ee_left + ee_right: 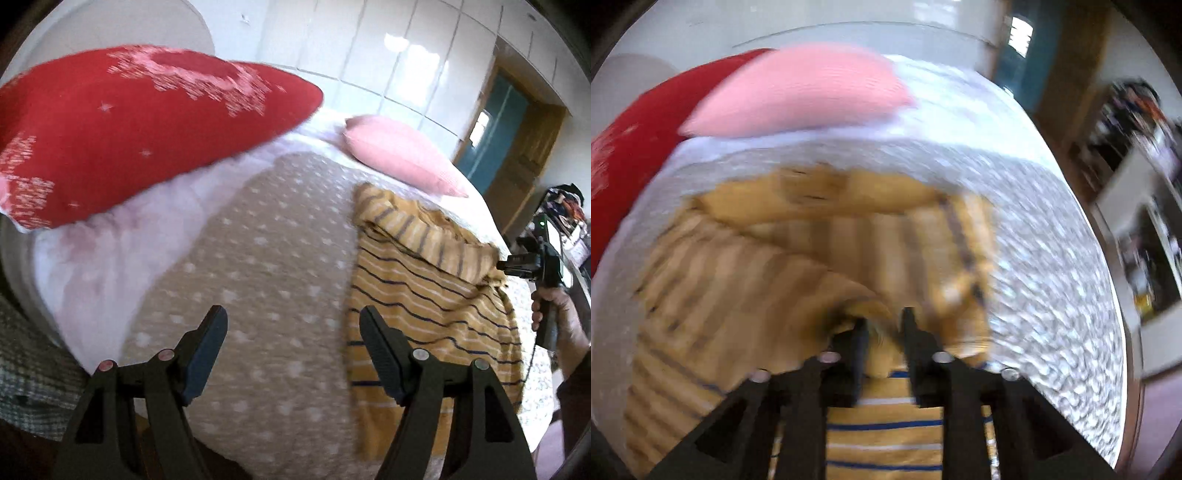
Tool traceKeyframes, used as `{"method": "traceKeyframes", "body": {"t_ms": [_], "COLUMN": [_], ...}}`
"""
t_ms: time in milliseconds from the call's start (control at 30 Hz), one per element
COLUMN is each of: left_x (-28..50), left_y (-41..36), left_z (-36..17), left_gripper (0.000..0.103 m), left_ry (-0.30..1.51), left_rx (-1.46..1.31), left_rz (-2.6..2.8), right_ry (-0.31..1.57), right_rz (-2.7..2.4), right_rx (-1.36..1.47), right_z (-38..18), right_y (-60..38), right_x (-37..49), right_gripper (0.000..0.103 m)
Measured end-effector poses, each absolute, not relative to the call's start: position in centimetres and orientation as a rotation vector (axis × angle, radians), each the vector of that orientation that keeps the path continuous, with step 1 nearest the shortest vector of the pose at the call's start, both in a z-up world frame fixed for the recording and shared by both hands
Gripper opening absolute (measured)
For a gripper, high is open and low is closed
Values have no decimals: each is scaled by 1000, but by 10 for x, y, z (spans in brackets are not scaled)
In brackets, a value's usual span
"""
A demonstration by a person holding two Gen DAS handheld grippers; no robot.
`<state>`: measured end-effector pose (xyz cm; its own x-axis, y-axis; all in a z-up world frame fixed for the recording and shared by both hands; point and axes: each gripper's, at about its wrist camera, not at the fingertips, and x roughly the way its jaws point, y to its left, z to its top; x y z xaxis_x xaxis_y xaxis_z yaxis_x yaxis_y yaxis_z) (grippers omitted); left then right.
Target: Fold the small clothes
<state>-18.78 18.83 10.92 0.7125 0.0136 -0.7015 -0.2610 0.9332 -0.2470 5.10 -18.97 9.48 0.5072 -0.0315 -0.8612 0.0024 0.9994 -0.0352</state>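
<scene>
On the bed [92,266], taken from its left side across, a large red cushion with a white speckled print [140,125] lies at the head end, resting on the pale quilted bedspread. Right of the red cushion a beige blanket patterned with small white stars [258,266] runs down the middle of the bed, and the left gripper [293,332] hangs above that blanket with its two dark fingers spread wide apart and nothing between them. Farther right, beyond the blanket's head end, sits a smaller plain pink cushion [399,151]. Just beside the blanket's right edge lies the mustard-yellow garment with thin navy and white stripes [424,295], spread flat on the bed with its upper part turned over into a fold. At the garment's right edge the right gripper [517,267] is held in a hand [557,314]. In the right wrist view, which is blurred, the right gripper [886,321] has its fingers drawn close together with a bunched bit of the striped garment [886,417] pinched between them, and the pink cushion [798,92] lies beyond the garment.
</scene>
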Motion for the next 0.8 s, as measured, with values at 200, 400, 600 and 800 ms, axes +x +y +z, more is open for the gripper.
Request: {"method": "traceKeyframes", "body": {"t_ms": [200,400,600,800], "left_x": [-169,-169,-160,-145], "left_y": [165,138,130,139], "left_z": [88,83,81,68], "left_gripper": [73,73,73,73], "left_ry": [846,865,868,902], "left_rx": [-354,-333,-274,-308], "left_rz": [91,38,32,61], "right_ry": [988,947,975,978], "right_rz": [39,108,239,241], "right_rx": [270,331,304,289], "right_z": [96,90,64,88], "right_y": [-252,-245,-221,-218], "right_x": [26,21,41,70], "right_gripper": [35,51,31,2]}}
